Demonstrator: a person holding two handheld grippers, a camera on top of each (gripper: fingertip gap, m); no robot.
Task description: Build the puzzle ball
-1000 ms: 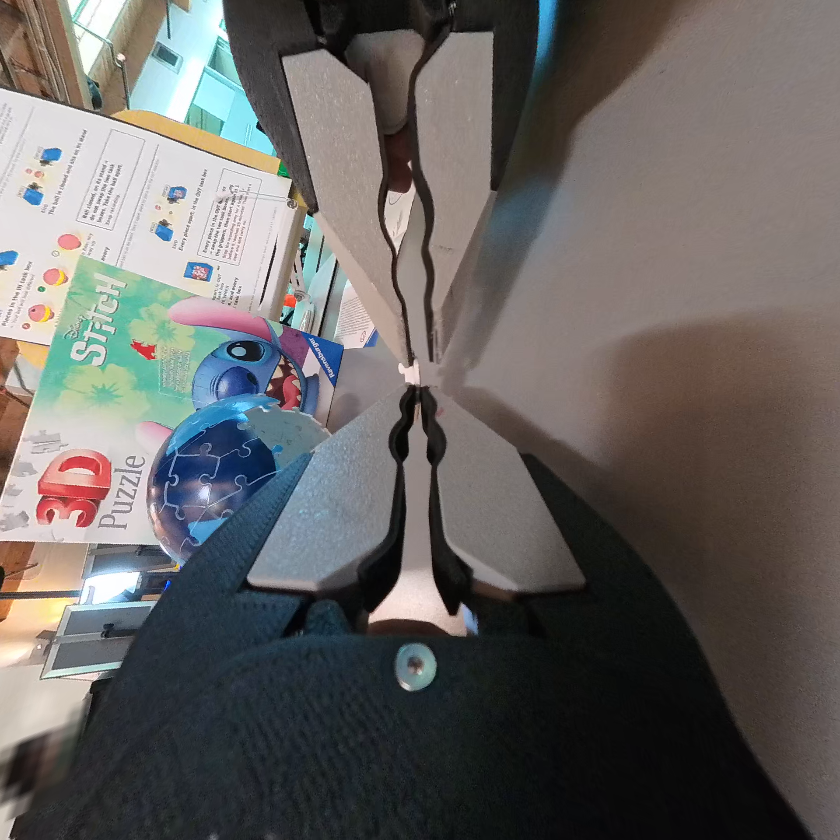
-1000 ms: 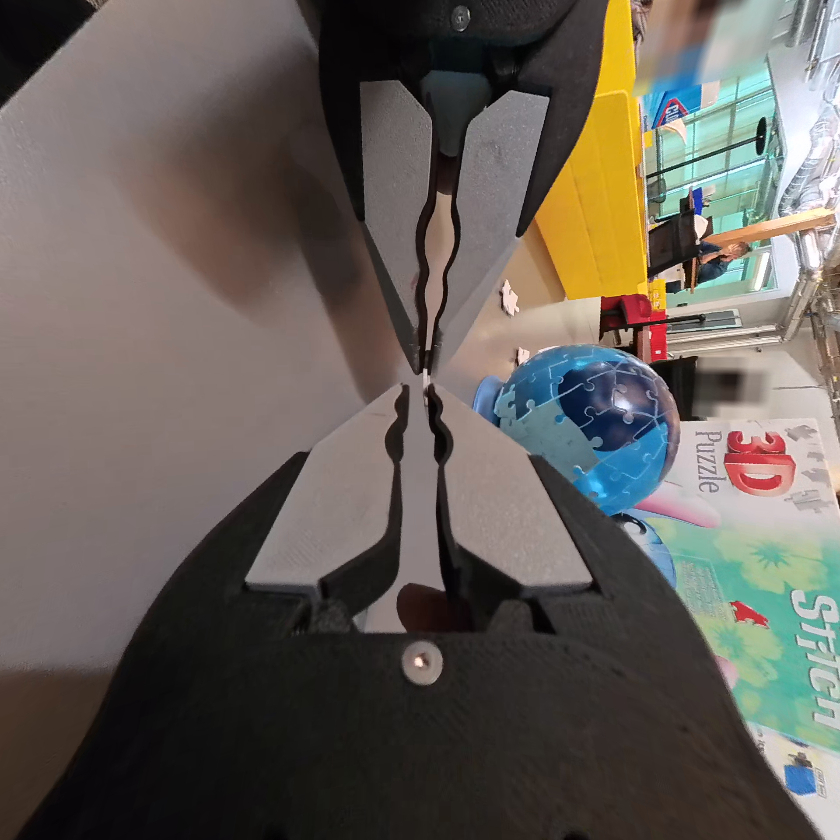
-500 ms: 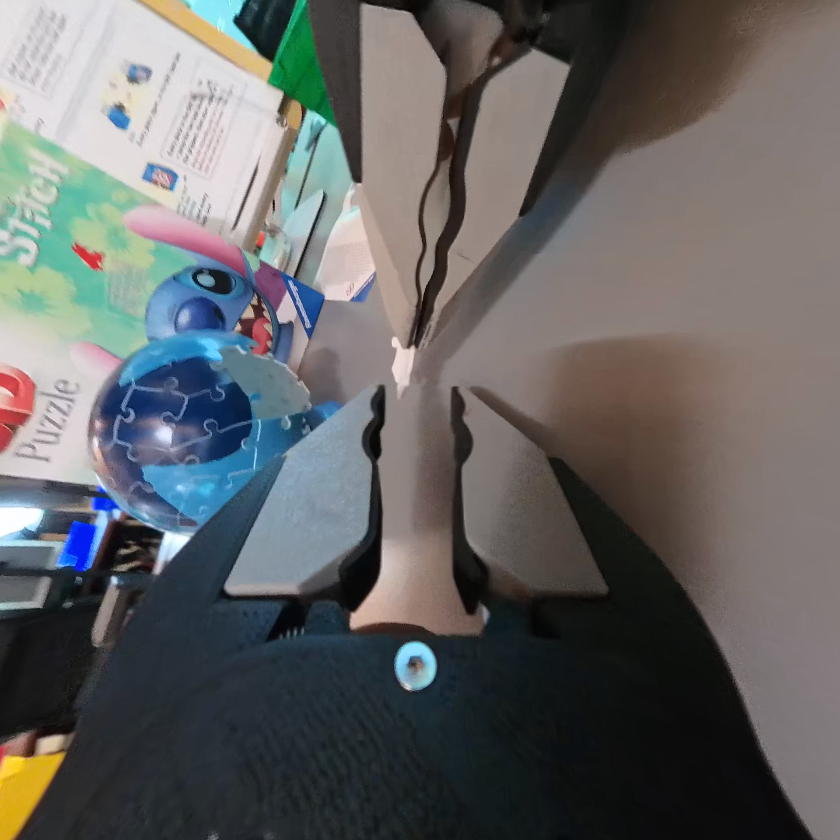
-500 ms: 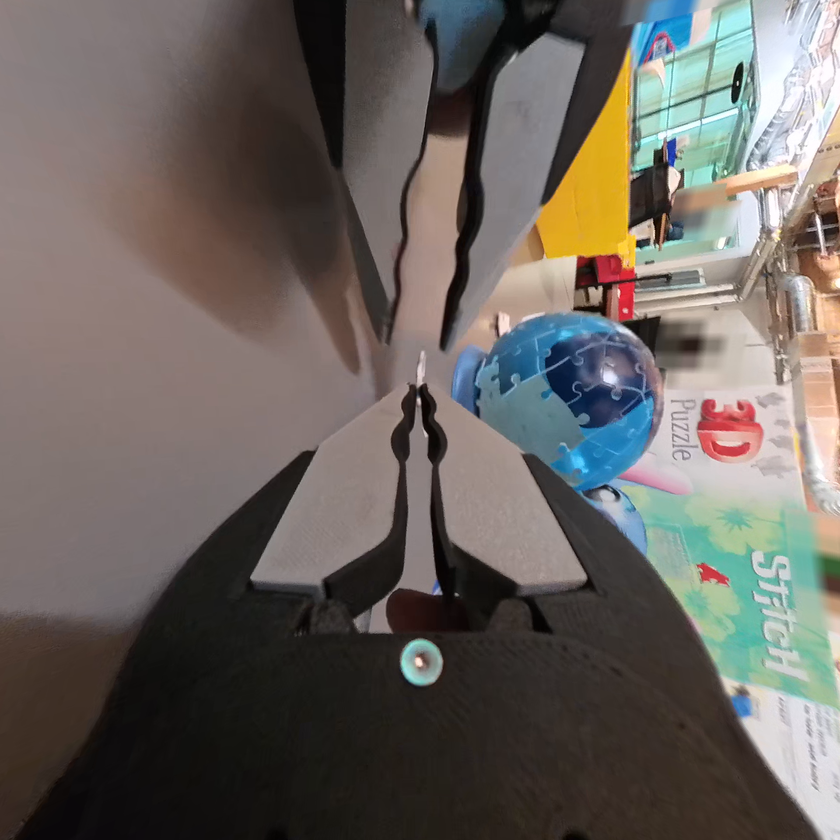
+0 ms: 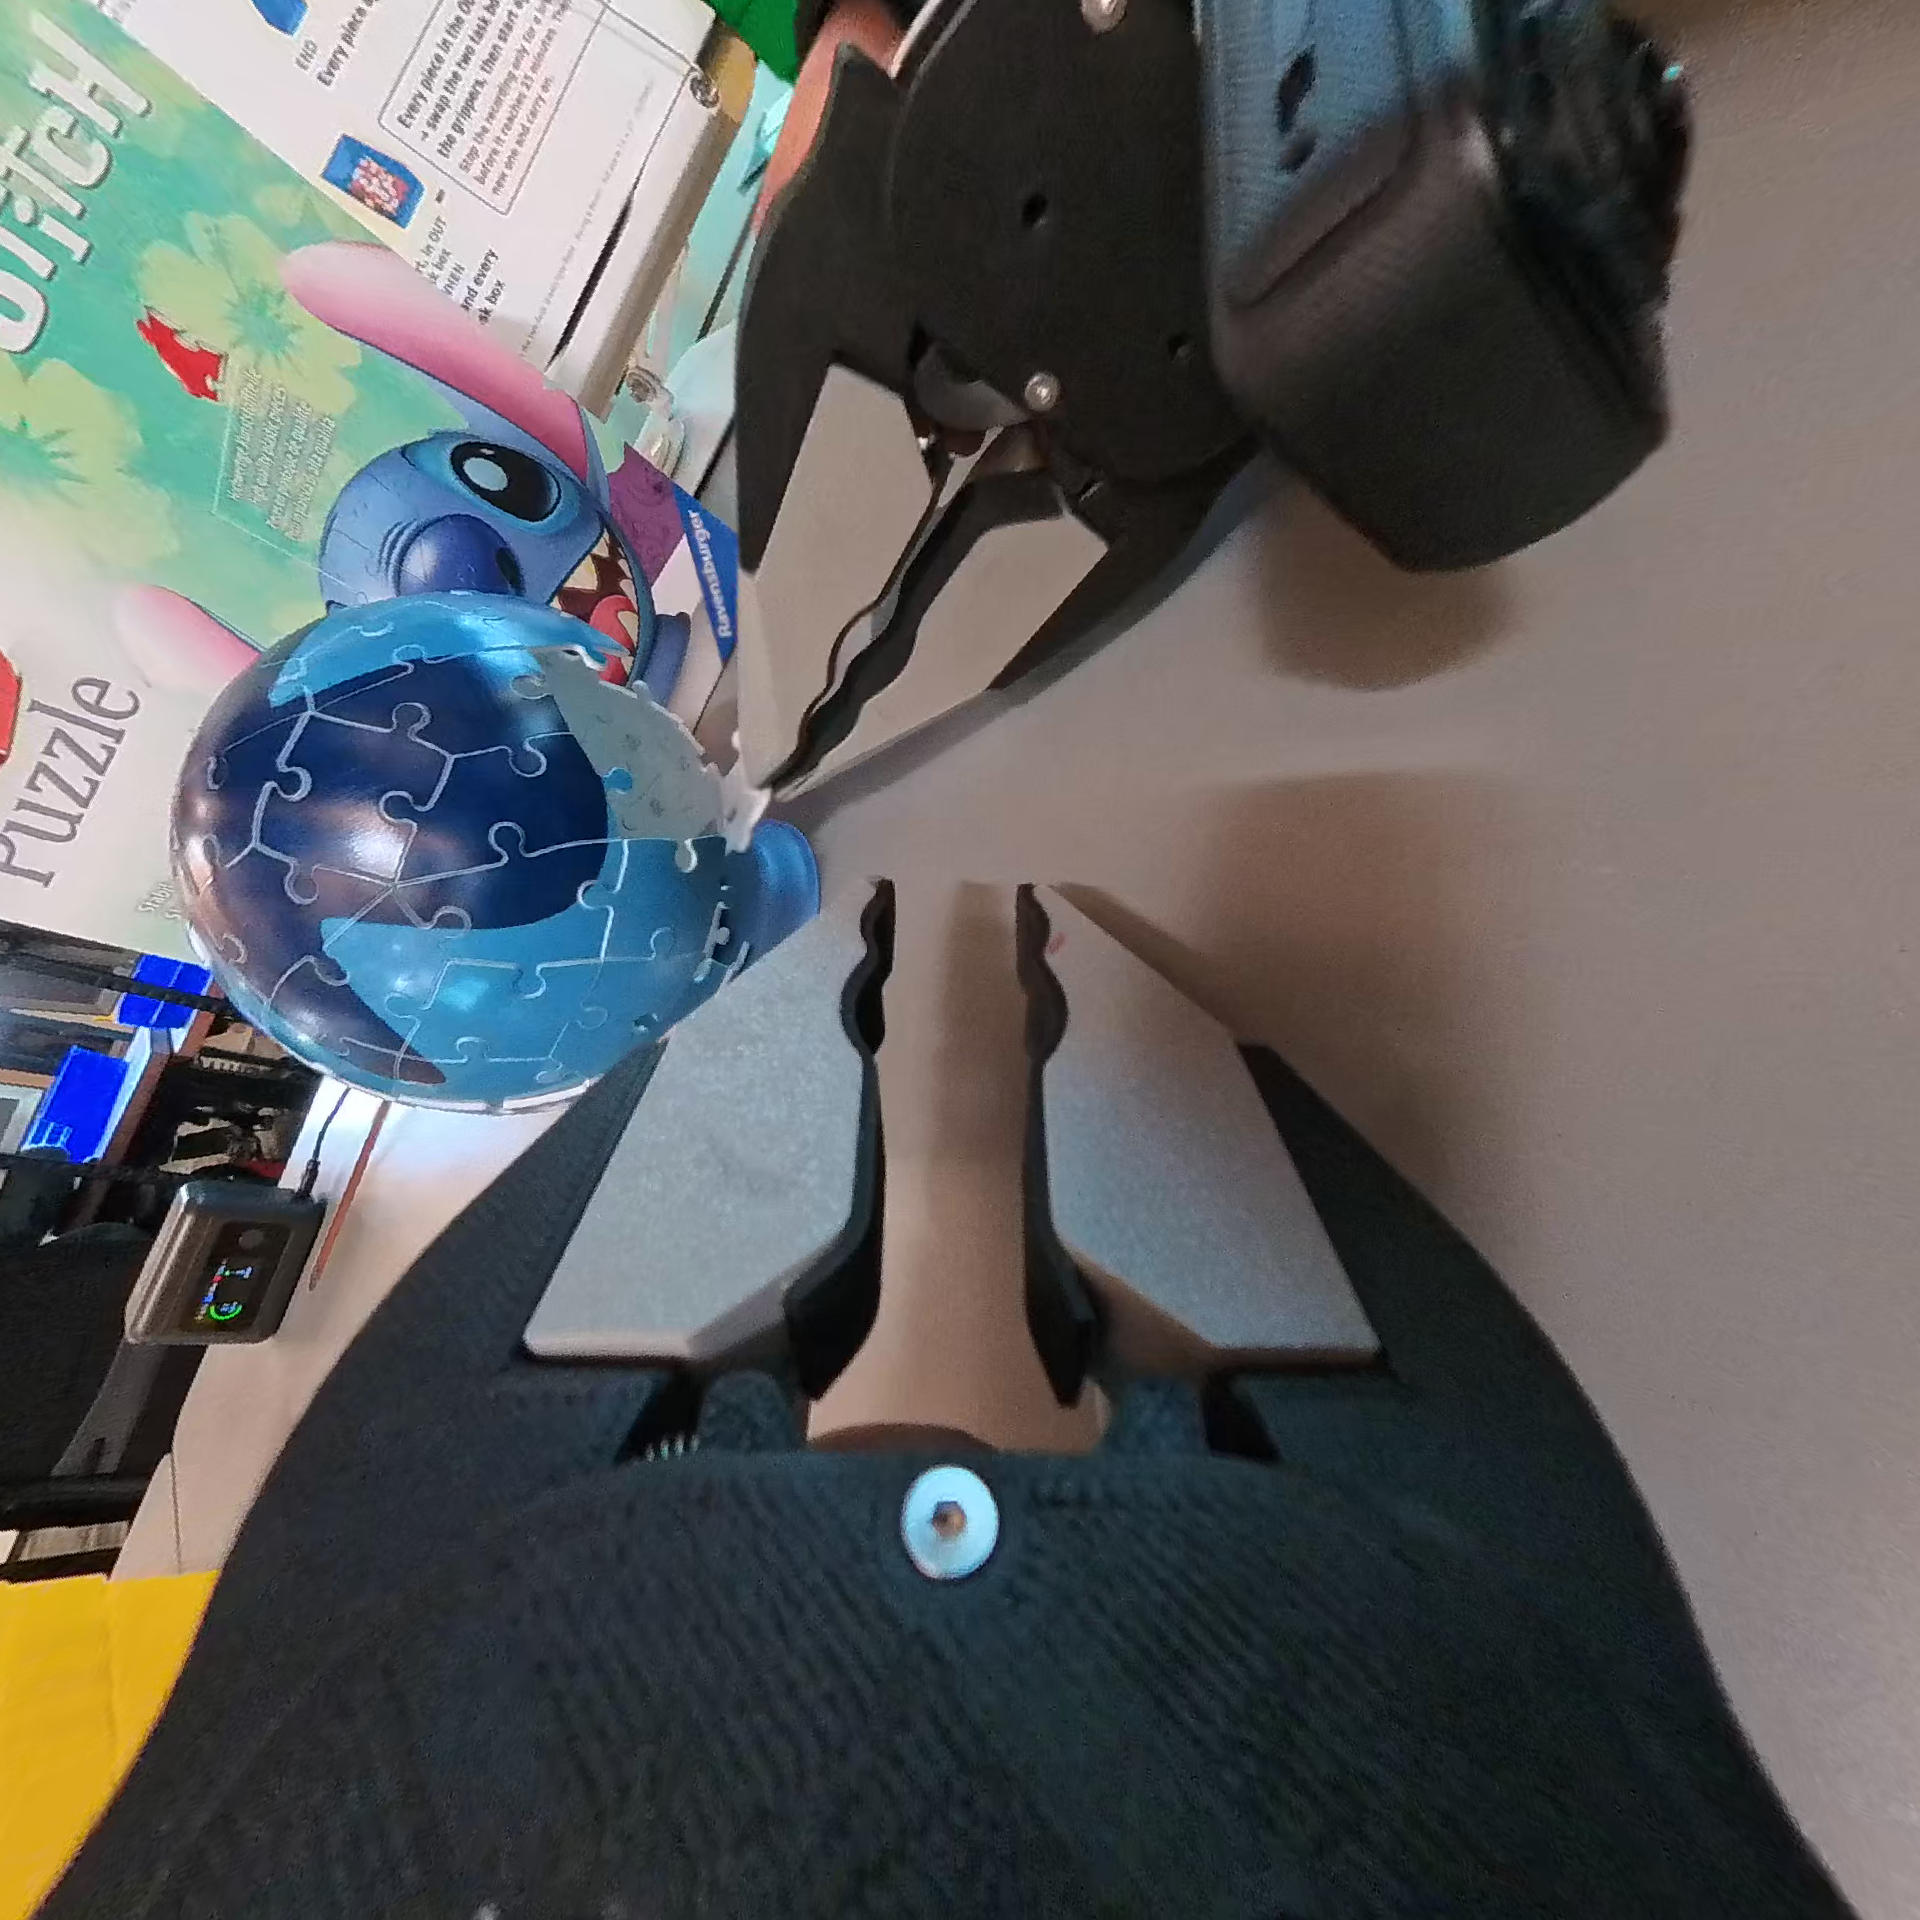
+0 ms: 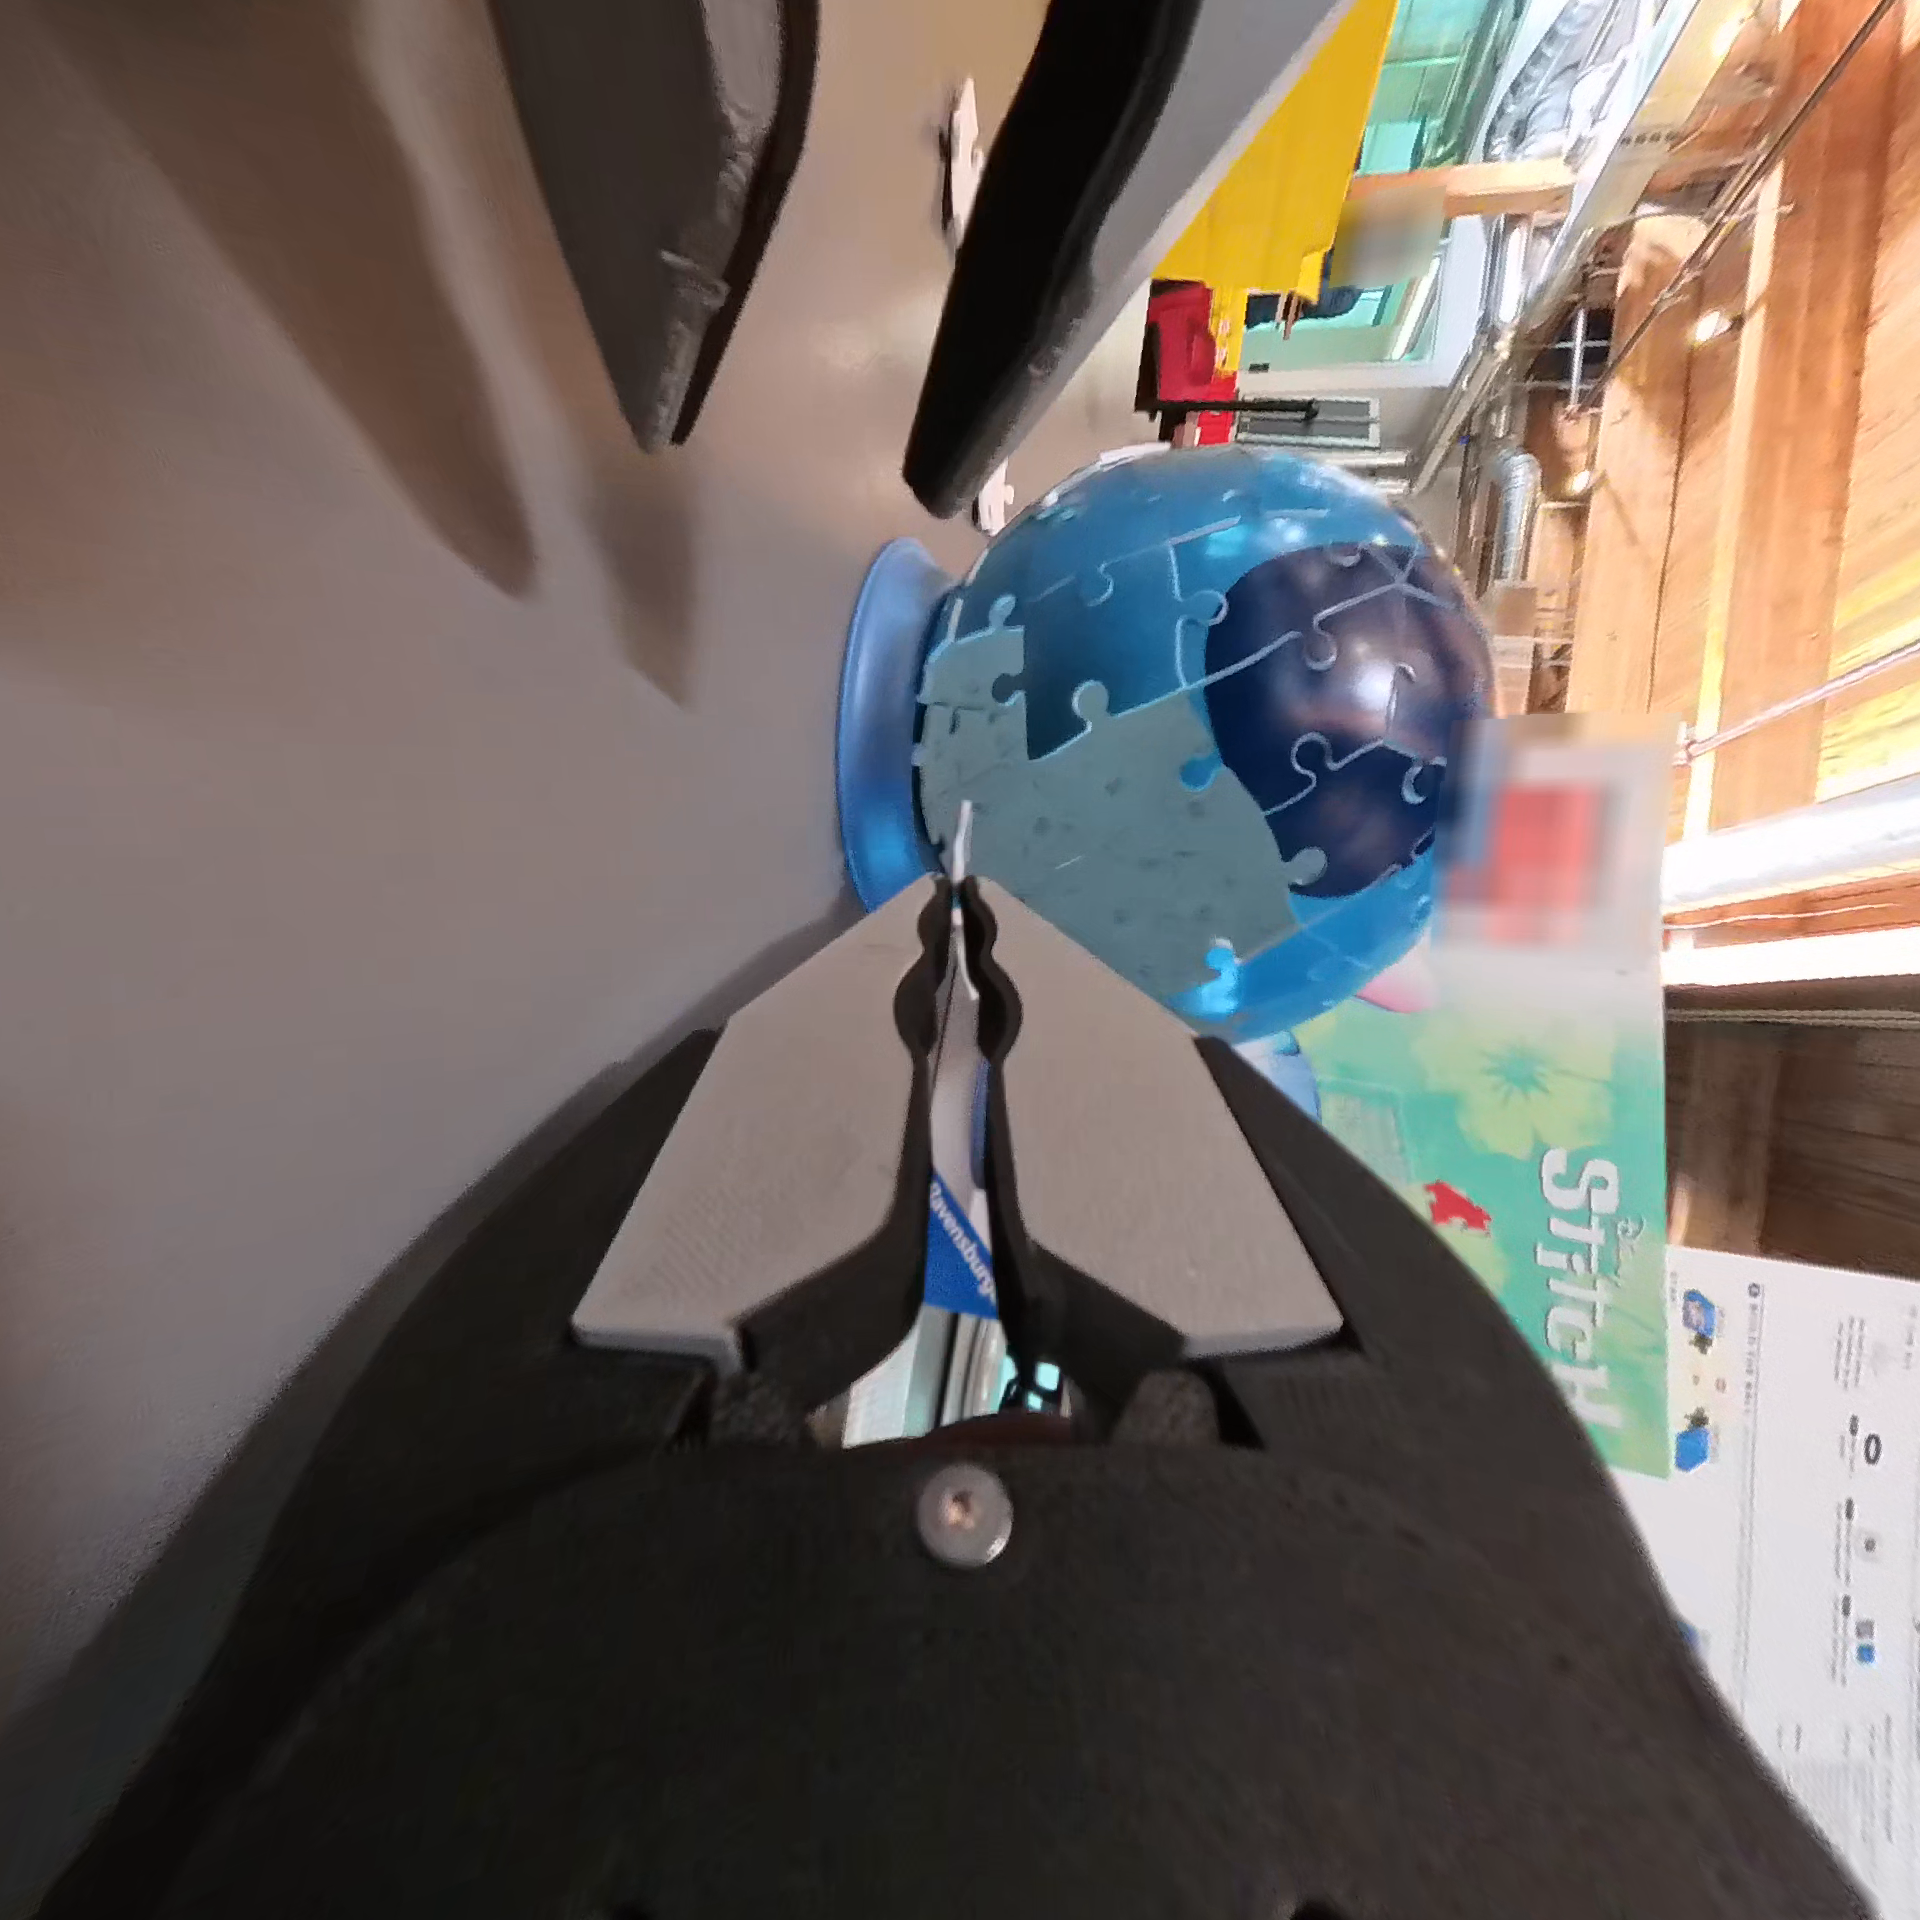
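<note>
Right wrist view: right claw (image 6: pixel 958 902) pinches puzzle piece (image 6: pixel 962 847) (edge-on) beside ball (image 6: pixel 1164 758).

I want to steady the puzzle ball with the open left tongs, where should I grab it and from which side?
Probably the blue stand under the puzzle ball, coming in low along the table from the left tongs' side. The ball looks too wide for the open jaws, while the stand is narrower and nearest their tips. Stay clear of the right tongs pinching a piece.
</note>
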